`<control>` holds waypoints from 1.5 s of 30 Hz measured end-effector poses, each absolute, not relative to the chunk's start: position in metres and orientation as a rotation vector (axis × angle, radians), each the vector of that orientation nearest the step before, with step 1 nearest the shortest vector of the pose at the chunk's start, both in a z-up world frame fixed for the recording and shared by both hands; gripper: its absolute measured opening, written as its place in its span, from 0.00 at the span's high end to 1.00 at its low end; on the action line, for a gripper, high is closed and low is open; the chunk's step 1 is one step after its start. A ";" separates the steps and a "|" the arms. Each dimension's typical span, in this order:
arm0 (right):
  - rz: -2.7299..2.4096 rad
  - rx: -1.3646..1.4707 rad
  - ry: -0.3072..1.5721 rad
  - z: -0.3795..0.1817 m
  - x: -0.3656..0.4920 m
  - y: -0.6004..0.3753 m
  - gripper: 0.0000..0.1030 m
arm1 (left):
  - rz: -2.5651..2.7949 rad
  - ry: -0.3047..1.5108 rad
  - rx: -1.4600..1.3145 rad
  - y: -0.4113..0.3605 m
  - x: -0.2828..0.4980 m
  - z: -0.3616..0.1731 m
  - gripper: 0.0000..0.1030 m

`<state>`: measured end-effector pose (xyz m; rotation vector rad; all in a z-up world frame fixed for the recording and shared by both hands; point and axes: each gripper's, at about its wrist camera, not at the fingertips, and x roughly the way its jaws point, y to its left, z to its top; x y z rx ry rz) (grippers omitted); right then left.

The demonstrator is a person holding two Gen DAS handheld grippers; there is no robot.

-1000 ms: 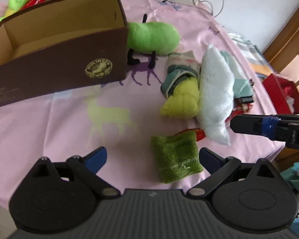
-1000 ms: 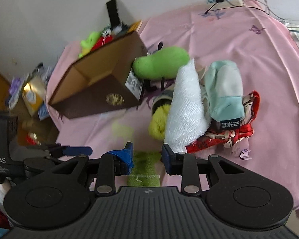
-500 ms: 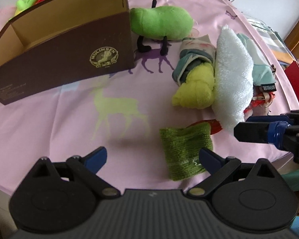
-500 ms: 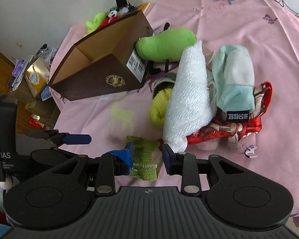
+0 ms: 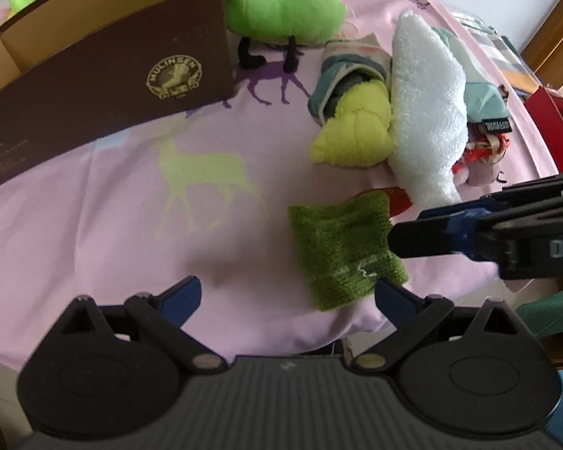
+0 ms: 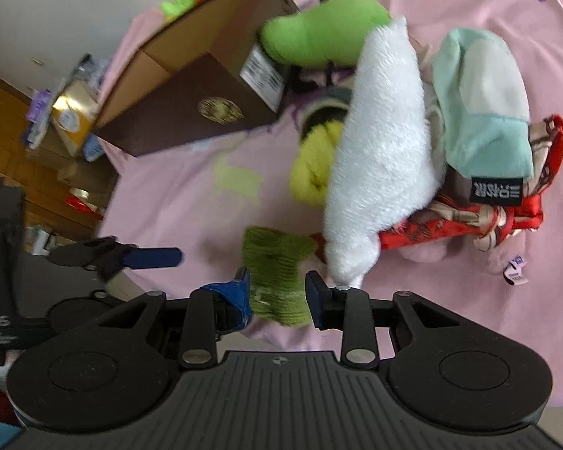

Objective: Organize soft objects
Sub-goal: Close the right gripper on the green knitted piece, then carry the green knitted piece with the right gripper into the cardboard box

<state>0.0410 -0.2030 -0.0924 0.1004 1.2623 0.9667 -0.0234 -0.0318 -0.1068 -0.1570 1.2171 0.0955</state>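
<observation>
Right gripper [image 6: 277,296]: jaws apart, straddling the near end of the green knit cloth [image 6: 276,273]; whether the pads press it is hard to tell, slight gaps show on both sides.
Left gripper [image 5: 287,294]: jaws spread wide, nothing between them, above bare pink sheet [image 5: 131,232].
Green knit cloth: flat at the bed's near edge, just in front of the white plush [image 5: 424,112]; the right gripper's fingers cover its right side in the left view.
Hidden: red fabric [image 6: 469,221] mostly buried under the white plush and mint mitten [image 6: 484,112]; yellow-green bundle [image 5: 356,131] half tucked in a striped wrap.
Left view only: logo side of the brown box [image 5: 105,86] and the deer print.
Right view only: the box's barcode label, floor clutter at left.
Blur: right view smeared.
Open room: clear sheet between box and cloth; the pile crowds the right.
</observation>
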 end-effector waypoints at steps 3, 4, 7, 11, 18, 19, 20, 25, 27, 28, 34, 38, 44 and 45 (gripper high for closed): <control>0.929 0.072 1.282 -0.099 0.044 -0.200 0.85 | 0.064 1.219 -0.164 -0.037 -0.022 -0.109 0.03; 0.921 0.075 1.297 -0.102 0.046 -0.200 0.85 | 0.049 1.217 -0.169 -0.040 -0.021 -0.109 0.03; 0.914 0.117 1.353 -0.113 0.049 -0.202 0.85 | 0.037 1.213 -0.176 -0.044 -0.017 -0.113 0.05; 0.897 0.156 1.378 -0.121 0.052 -0.203 0.85 | 0.044 1.231 -0.182 -0.045 -0.012 -0.119 0.22; 0.869 0.202 1.381 -0.124 0.056 -0.216 0.87 | 0.058 1.249 -0.182 -0.045 -0.005 -0.125 0.20; 0.871 0.201 1.378 -0.124 0.055 -0.214 0.87 | 0.058 1.252 -0.182 -0.045 -0.005 -0.126 0.20; 0.875 0.199 1.376 -0.124 0.055 -0.213 0.86 | 0.057 1.255 -0.183 -0.045 -0.003 -0.126 0.20; 0.897 0.195 1.362 -0.125 0.056 -0.213 0.86 | 0.048 1.254 -0.188 -0.046 0.002 -0.128 0.22; 0.902 0.198 1.359 -0.125 0.056 -0.210 0.87 | 0.041 1.249 -0.189 -0.045 0.004 -0.128 0.25; 0.905 0.197 1.357 -0.126 0.057 -0.209 0.89 | 0.037 1.246 -0.191 -0.045 0.004 -0.128 0.27; 0.944 0.111 1.318 -0.124 0.055 -0.197 0.96 | 0.001 1.229 -0.200 -0.046 0.005 -0.124 0.43; 0.955 0.164 1.339 -0.129 0.062 -0.202 0.96 | -0.027 1.220 -0.224 -0.046 0.005 -0.123 0.55; 0.973 0.186 1.342 -0.132 0.062 -0.209 0.98 | -0.057 1.219 -0.235 -0.048 0.004 -0.122 0.67; 0.973 0.180 1.339 -0.131 0.061 -0.209 0.99 | -0.060 1.218 -0.233 -0.048 0.003 -0.121 0.68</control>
